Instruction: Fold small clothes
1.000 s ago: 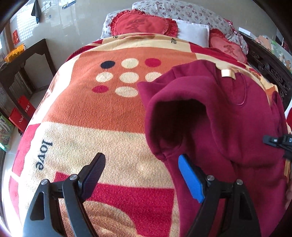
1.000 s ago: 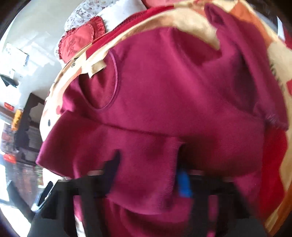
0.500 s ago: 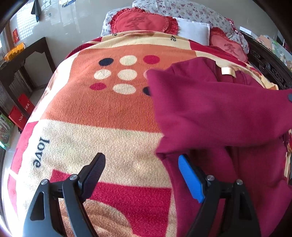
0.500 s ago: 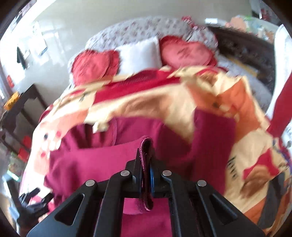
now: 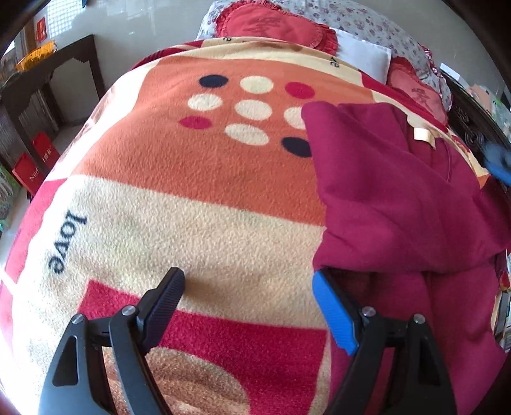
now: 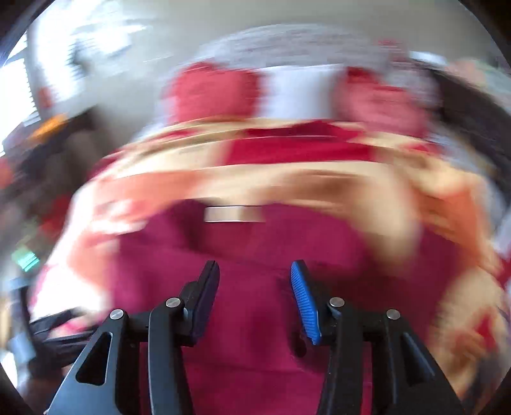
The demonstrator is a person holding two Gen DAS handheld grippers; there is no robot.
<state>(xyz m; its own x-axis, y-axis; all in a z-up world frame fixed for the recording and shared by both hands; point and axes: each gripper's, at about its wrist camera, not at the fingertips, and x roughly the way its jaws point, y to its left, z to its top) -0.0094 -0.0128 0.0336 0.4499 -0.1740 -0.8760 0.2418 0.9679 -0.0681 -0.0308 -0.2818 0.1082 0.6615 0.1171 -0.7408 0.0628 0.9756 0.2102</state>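
A dark red sweatshirt (image 5: 399,198) lies on the patterned fleece blanket (image 5: 191,191), its left sleeve folded across the body and a beige neck label (image 5: 423,135) showing. My left gripper (image 5: 247,284) hovers open over the blanket at the garment's left edge; its blue finger (image 5: 332,316) sits beside the cloth and nothing is between the pads. The right wrist view is blurred by motion. There my right gripper (image 6: 254,279) is above the sweatshirt (image 6: 255,319), its jaws opening, with nothing between them. A blue blur at the left wrist view's right edge looks like the right gripper's finger (image 5: 498,162).
Red heart cushions (image 5: 274,27) and a white pillow (image 5: 364,52) lie at the head of the bed. A dark wooden table (image 5: 48,73) stands to the left, with red boxes (image 5: 35,159) on the floor below it. A carved dark bed frame (image 5: 472,121) runs along the right.
The right gripper carried the sleeve across the sweatshirt's body, let it go and rose away. The sleeve now lies flat over the garment. The left gripper stayed in place, open.
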